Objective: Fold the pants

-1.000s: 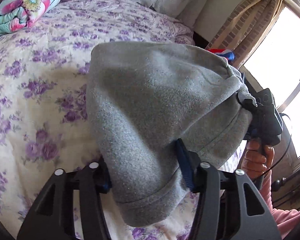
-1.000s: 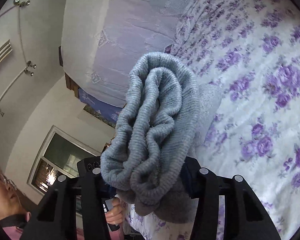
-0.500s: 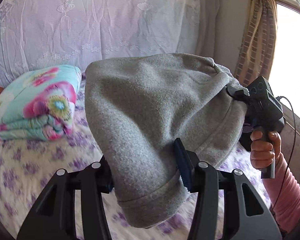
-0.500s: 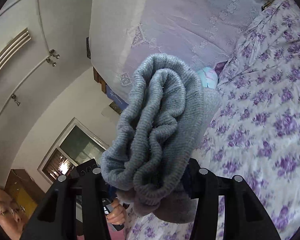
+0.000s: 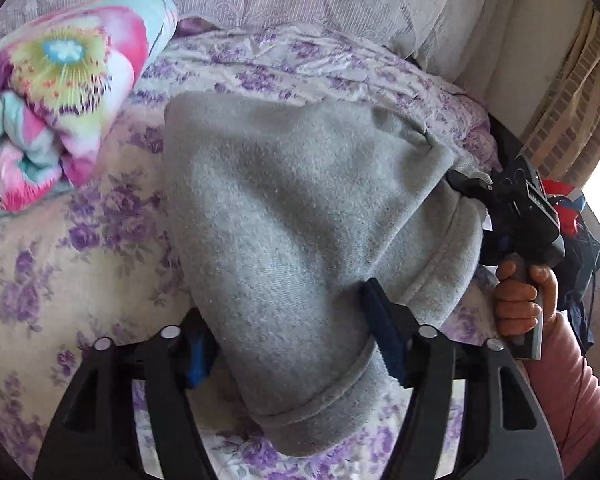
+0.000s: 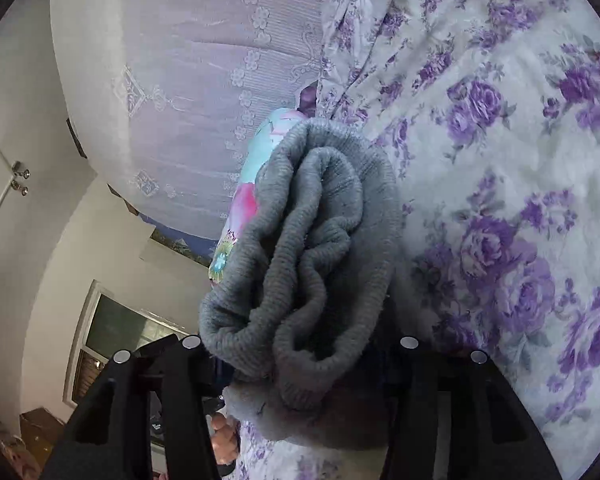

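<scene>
The grey fleece pants (image 5: pixel 300 232) hang stretched between my two grippers above the bed. My left gripper (image 5: pixel 296 340) is shut on one end of the pants, the fabric bunched between its blue pads. My right gripper (image 5: pixel 466 186) shows in the left wrist view at the right, shut on the other end. In the right wrist view my right gripper (image 6: pixel 300 364) holds the ribbed waistband (image 6: pixel 312 256), which is bunched in folds and hides the fingertips.
The bed has a white sheet with purple flowers (image 5: pixel 40 260). A folded colourful floral quilt (image 5: pixel 60 92) lies at the back left. A lace-covered headboard (image 6: pixel 188 60) stands behind. Curtain and window (image 5: pixel 572 92) are at the right.
Both grippers have tilted down toward the bed with the pants, after being raised half a second ago. The grip on both ends is unchanged.
</scene>
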